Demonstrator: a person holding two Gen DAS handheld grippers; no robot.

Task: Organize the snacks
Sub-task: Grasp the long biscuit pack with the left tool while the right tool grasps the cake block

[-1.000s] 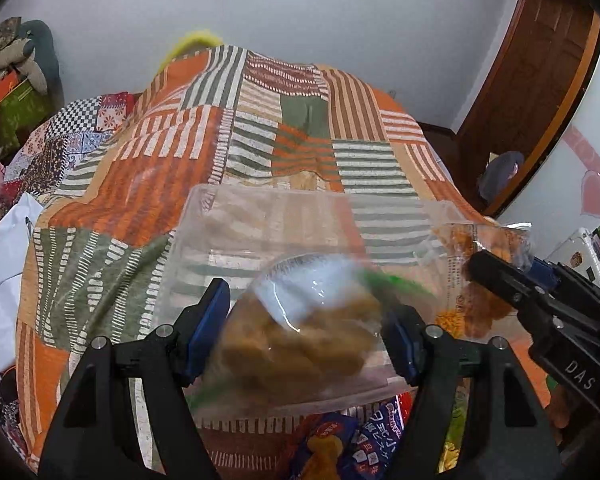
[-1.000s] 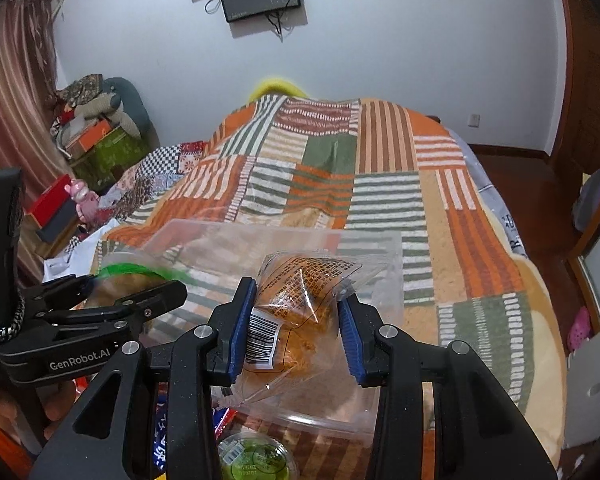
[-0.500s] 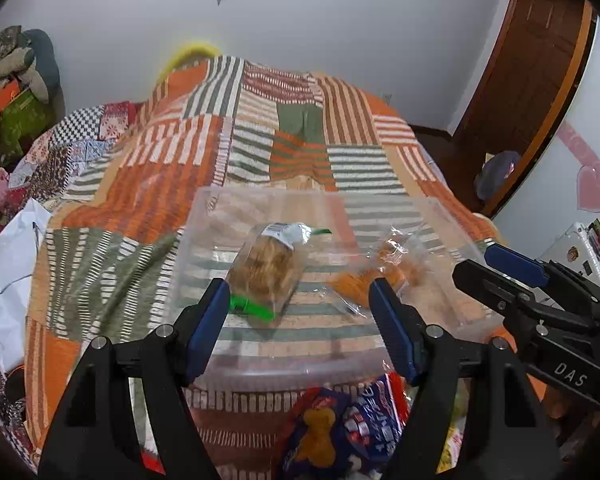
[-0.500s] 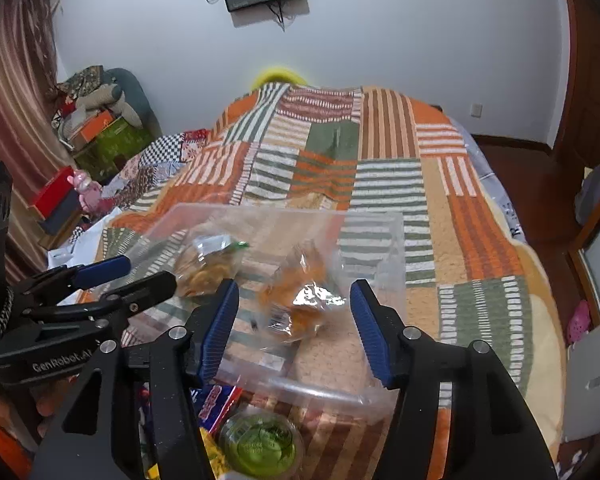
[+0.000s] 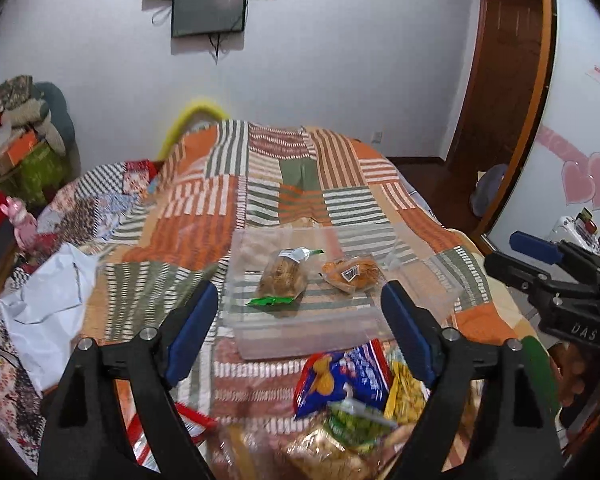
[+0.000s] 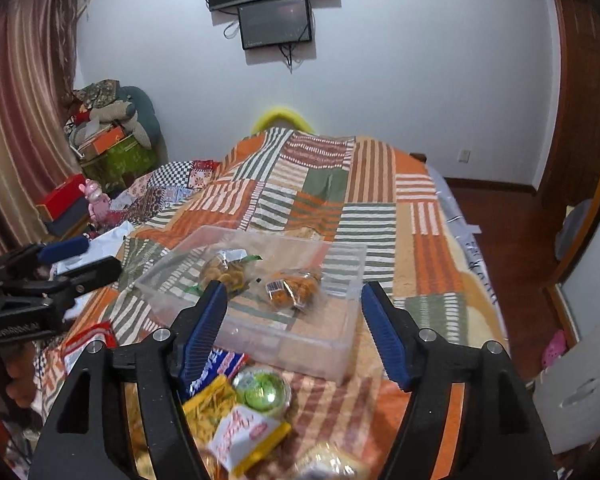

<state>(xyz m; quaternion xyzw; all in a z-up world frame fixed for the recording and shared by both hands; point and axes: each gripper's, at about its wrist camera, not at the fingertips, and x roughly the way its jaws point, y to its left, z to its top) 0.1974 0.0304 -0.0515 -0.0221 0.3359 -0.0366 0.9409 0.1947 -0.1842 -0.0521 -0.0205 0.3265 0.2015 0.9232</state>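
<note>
A clear plastic bin (image 5: 312,334) (image 6: 284,350) sits on the patchwork bed. Two clear snack bags lie inside it: a brown cookie bag with a green tie (image 5: 282,274) (image 6: 224,270) on the left and an orange snack bag with a barcode (image 5: 352,274) (image 6: 292,288) on the right. My left gripper (image 5: 300,316) is open and empty, held back above the near bin wall. My right gripper (image 6: 292,312) is open and empty, also back from the bin. A pile of snack packets (image 5: 348,384) (image 6: 236,412) lies in front of the bin.
The right gripper shows at the right in the left wrist view (image 5: 556,276); the left gripper shows at the left in the right wrist view (image 6: 48,276). A white bag (image 5: 48,300) lies left of the bin. Clutter and boxes (image 6: 108,148) stand at the far left.
Both grippers opened and let their snack bags drop into the bin. Both then pulled back and up, away from the bin.
</note>
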